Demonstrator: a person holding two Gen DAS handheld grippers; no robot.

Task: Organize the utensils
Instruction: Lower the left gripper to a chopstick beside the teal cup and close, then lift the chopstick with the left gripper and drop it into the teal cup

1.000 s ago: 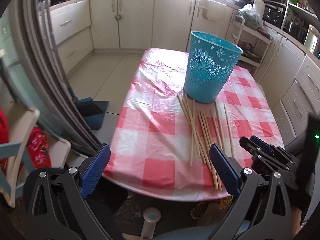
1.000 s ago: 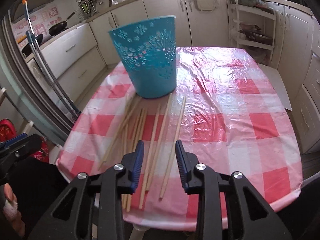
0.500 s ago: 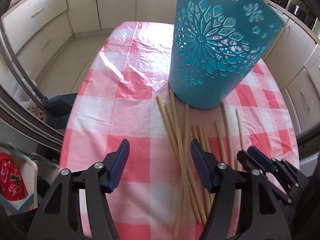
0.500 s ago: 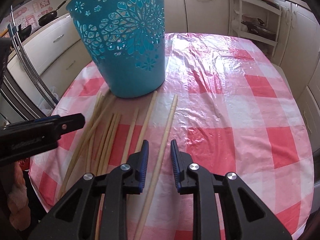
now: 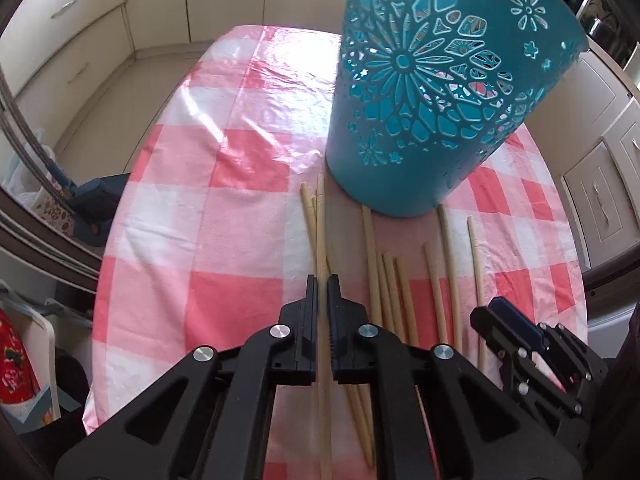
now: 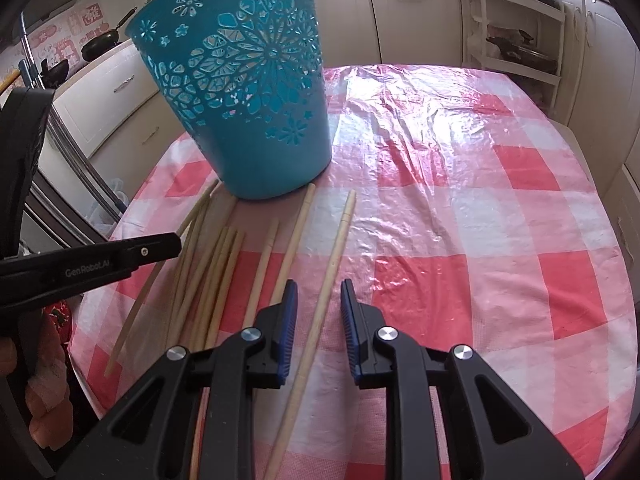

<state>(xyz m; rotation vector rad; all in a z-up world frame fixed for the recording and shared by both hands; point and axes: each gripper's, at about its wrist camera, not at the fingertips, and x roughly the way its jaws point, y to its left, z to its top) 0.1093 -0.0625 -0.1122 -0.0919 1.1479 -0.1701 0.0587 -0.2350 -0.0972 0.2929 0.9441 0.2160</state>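
One chopstick (image 5: 320,240) is clamped by the closed left claw (image 5: 323,285); its near end is cut off. Another chopstick (image 6: 334,248) lies ungripped on the table (image 6: 460,208) between the parted right claw (image 6: 319,294), near the basket (image 6: 244,96).

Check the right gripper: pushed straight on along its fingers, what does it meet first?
Probably the tablecloth, since the right gripper points steeply down with a chopstick lying between its open fingers. The blue basket sits farther off left; depth is unclear.
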